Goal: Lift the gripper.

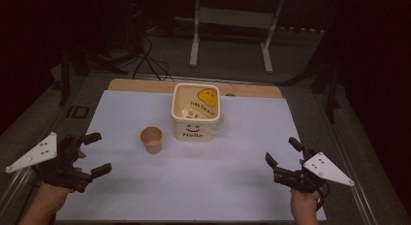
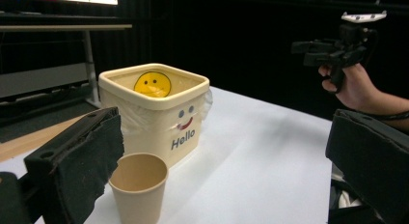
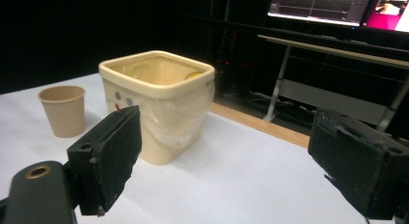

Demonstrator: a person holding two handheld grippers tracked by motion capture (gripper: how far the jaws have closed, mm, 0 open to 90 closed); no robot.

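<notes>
The table (image 1: 121,84) is covered by a white sheet (image 1: 194,186). On the sheet are set a paper cup (image 1: 151,139) and a cream bin (image 1: 196,111) (marked "Hello"), both well beyond the fingers (image 1: 100,170), the cup nearer them.

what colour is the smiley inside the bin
Yellow smiley with black features, clearest in the left gripper view.

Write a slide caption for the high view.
Both open tools, left and right, flank a brown paper cup and a cream square plastic bin on the white table.
</notes>
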